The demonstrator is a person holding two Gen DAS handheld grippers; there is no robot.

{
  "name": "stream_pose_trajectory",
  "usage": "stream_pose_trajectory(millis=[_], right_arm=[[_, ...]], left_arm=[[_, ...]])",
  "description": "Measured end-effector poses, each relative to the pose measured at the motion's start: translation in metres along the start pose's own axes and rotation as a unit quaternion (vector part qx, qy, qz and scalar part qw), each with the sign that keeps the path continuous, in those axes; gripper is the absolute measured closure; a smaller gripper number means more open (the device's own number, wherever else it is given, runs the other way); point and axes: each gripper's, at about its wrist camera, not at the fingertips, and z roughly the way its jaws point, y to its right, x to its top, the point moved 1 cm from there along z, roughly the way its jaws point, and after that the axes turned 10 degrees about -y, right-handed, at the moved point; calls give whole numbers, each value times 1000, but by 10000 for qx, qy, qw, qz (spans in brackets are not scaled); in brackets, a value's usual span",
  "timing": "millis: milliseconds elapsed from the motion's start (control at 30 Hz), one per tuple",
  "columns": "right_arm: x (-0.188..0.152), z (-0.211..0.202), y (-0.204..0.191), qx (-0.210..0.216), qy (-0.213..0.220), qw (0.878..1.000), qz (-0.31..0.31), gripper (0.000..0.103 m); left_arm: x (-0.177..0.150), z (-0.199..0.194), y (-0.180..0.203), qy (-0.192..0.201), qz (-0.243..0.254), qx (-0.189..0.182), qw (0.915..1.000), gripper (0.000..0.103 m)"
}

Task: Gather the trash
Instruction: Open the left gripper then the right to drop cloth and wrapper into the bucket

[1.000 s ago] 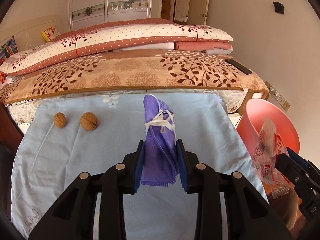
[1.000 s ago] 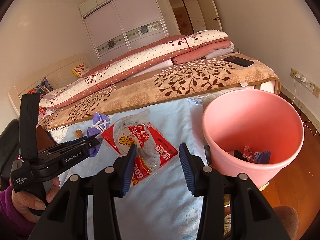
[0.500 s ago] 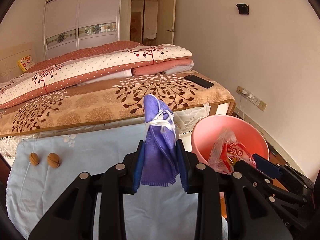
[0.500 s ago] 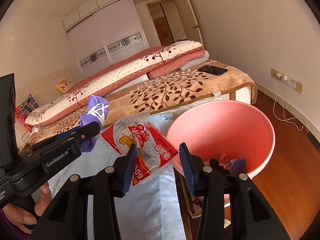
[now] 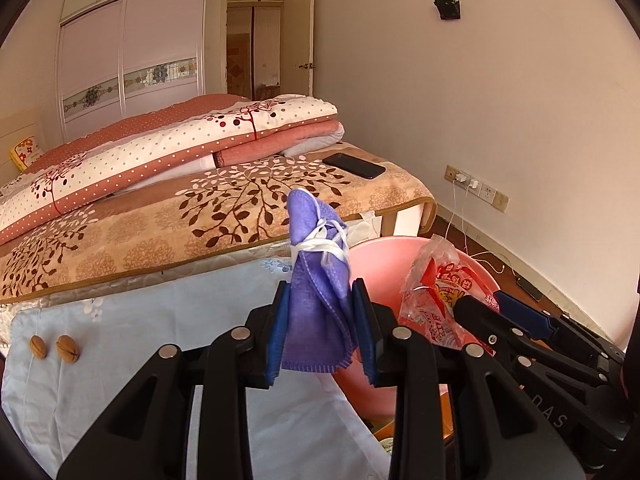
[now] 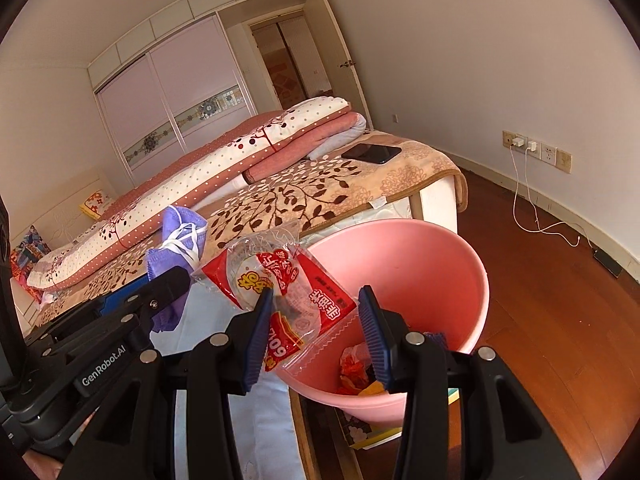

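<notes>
My left gripper [image 5: 320, 332] is shut on a purple cloth bundle [image 5: 316, 288] tied with white string, which stands upright between the pads. It also shows in the right wrist view as the purple bundle [image 6: 180, 236] at the left. My right gripper [image 6: 316, 336] is shut on a red and clear snack wrapper [image 6: 288, 284], held over the near rim of the pink bin [image 6: 420, 272]. In the left wrist view the wrapper [image 5: 440, 296] hangs in front of the bin [image 5: 380, 256]. Scraps of trash lie at the bin's bottom.
Two walnuts [image 5: 52, 346] lie on the light blue cloth [image 5: 160, 320] at the left. A bed with folded quilts [image 5: 180, 148] and a black phone [image 5: 354, 165] stands behind. Charger cables [image 6: 532, 200] trail on the wooden floor at the right.
Both grippers have swung to the right, carrying the purple bundle and the wrapper from over the blue cloth toward the pink bin. The walnuts have slid to the left edge of the left view.
</notes>
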Motion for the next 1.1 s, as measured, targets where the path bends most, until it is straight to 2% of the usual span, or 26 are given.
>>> stream_pose_trajectory(millis=[167,467,1100], right_arm=[[4,7,16,-139,-2,9998,149,60],[10,19,45,-286,-65,9982,519,60],[10,42,70,-592,-199,9955,709,60]], left_arm=[[6,14,10,-40,21,-131,9999,72],[7,47,21,-383,-49,-282,9989,72],[12,84,47,-588,307,-411,9970,72]])
